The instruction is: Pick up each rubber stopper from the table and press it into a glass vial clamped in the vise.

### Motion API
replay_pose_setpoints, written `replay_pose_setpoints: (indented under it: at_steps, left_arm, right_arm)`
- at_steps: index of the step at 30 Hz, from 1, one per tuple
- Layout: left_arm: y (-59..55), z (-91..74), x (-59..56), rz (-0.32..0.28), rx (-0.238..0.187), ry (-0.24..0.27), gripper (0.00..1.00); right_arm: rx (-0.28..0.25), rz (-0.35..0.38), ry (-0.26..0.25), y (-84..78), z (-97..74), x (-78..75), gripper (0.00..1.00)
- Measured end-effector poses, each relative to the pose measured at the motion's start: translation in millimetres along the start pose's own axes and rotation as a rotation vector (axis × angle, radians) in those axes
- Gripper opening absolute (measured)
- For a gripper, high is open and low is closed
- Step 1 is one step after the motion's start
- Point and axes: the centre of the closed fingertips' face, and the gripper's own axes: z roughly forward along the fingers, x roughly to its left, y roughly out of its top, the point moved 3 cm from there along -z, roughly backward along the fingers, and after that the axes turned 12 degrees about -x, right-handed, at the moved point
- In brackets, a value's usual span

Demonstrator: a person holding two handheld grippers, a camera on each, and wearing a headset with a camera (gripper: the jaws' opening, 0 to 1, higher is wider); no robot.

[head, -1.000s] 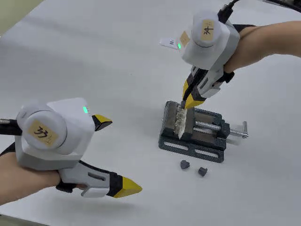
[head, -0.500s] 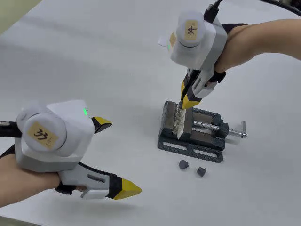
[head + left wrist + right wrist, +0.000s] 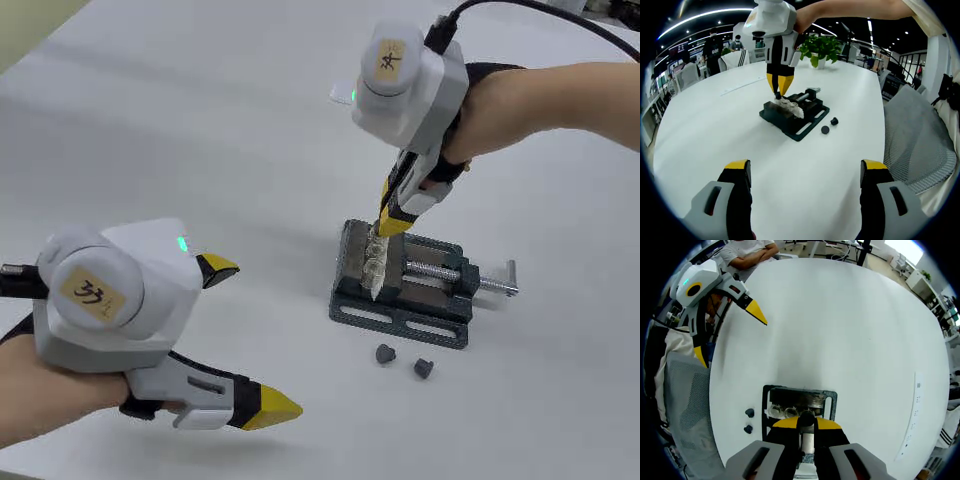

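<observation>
A dark metal vise [image 3: 400,322] stands on the white table with a row of glass vials [image 3: 374,262] clamped in it. My right gripper [image 3: 384,226] points down at the far end of that row, shut on a dark rubber stopper [image 3: 806,420] just above the vials [image 3: 785,412]. Two more stoppers [image 3: 385,353] [image 3: 423,368] lie on the table in front of the vise. My left gripper [image 3: 245,337] hovers at the lower left, open and holding nothing. From the left gripper view, the vise [image 3: 802,127] sits ahead beyond my open left gripper [image 3: 805,167].
The white table [image 3: 200,120] stretches wide around the vise. The vise screw handle [image 3: 495,285] sticks out to the right. A grey mesh chair [image 3: 920,135] stands by the table edge, and a potted plant [image 3: 822,47] sits at the far side.
The right gripper's body has swung left and stands more upright, with its tips still over the vials. The left gripper has hardly moved.
</observation>
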Motion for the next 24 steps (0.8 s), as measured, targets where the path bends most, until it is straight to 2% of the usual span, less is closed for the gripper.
replay_pose_setpoints:
  at_steps: [7,14,24]
  left_arm:
    - [-0.9,-1.9,1.0,-0.003,0.001,0.004,0.89]
    - [-5.3,-1.8,1.0,-0.008,0.009,0.002,0.88]
    - [-5.6,-1.2,0.1,-0.010,0.007,0.000,0.88]
  right_arm:
    - [-0.002,-0.053,0.011,-0.8,-0.5,1.0,0.06]
    - [-0.008,-0.063,0.014,-1.7,-1.6,4.5,0.07]
    - [-0.017,-0.092,0.020,-2.1,-0.6,3.3,0.08]
